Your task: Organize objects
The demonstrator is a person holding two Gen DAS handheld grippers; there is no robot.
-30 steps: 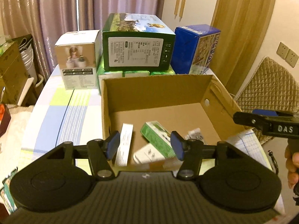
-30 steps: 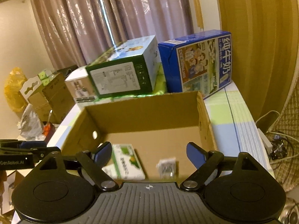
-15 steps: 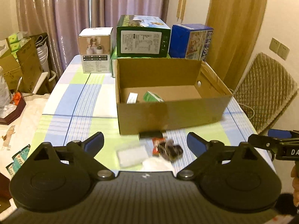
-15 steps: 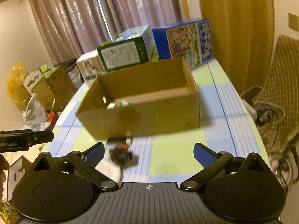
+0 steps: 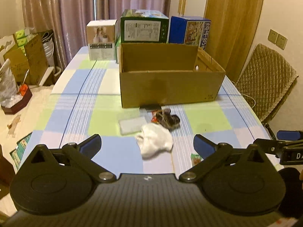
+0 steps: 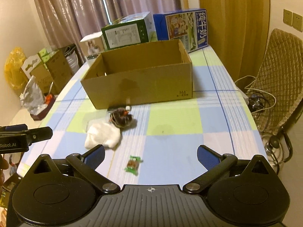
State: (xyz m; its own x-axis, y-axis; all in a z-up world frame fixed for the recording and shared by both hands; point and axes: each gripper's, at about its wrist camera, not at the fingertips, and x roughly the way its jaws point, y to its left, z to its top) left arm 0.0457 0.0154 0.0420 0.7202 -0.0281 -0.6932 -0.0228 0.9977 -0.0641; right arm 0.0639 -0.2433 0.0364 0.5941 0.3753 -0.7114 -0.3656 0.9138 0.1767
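Both grippers hovering low over the checked blue-green-white tablecloth (image 5: pixel 79 113), pointing toward the open brown cardboard box (image 5: pixel 170 87); left gripper (image 5: pixel 146 143) with fingers spread wide, holding nothing; right gripper (image 6: pixel 150 155) likewise splayed and empty.

Loose items lying between grippers and box, all outside it: crumpled white cloth (image 5: pixel 155 141) nearest, sitting just ahead of the left gripper and centred in its gap; seen from the right wrist the cloth (image 6: pixel 103 135) is lying off toward that gripper's left finger; so the left hand is judged better lined up for it. Dark tangled bundle (image 5: pixel 167 119) touching the cloth's far side; clear flat plastic packet (image 5: pixel 132 123) just beside, long axis running across the table. Small green-wrapped candy (image 6: pixel 133 164) lying between the right gripper's fingers, long axis roughly pointing away from it; the right hand's likely pick.

Open cloth to the right; box wall close behind the bundle, limiting forward room.
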